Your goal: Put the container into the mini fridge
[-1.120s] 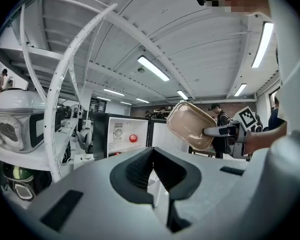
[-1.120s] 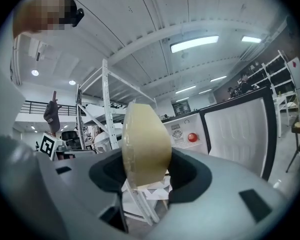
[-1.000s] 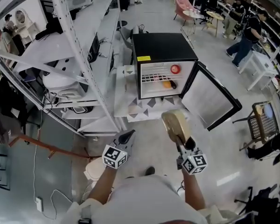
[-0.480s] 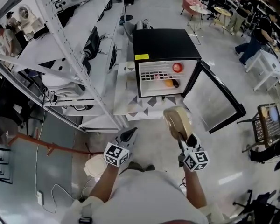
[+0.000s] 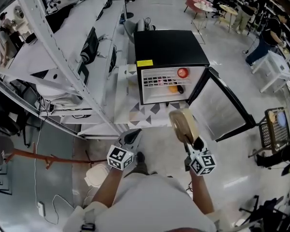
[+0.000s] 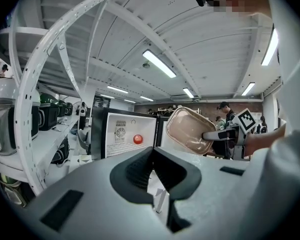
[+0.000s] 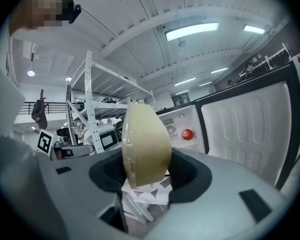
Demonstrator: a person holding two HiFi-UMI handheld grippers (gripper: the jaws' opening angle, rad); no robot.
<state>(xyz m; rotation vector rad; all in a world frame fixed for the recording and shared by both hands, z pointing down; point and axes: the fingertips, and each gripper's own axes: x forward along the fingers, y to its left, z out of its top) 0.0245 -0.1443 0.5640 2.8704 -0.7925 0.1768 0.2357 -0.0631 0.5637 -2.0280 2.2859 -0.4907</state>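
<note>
the fridge [image 5: 169, 47] stands on the floor with its door [image 5: 222, 111] swung wide open, toward the right in the head view. the container [image 5: 182, 123], a shallow tan tub, is in the air in front of the fridge's open mouth, well apart from it and not yet inside. it stands on edge. the right hand-held gripper [image 5: 189, 138] is clenched on the container's near rim, with the tub filling the gap between its jaws in the right gripper view [image 7: 142, 144]. the left hand-held gripper [image 5: 131, 138] hangs level with it, farther from the door side of the fridge, its jaws pressed together on nothing. inside the fridge a red ball [image 5: 182, 72] sits on the upper wire shelf, and an orange thing [image 5: 172, 88] lies below it. a patterned mat [image 5: 146, 113] lies at the fridge's foot. a white rack [image 5: 63, 57] rises beside the fridge, on the side away from the door.
</note>
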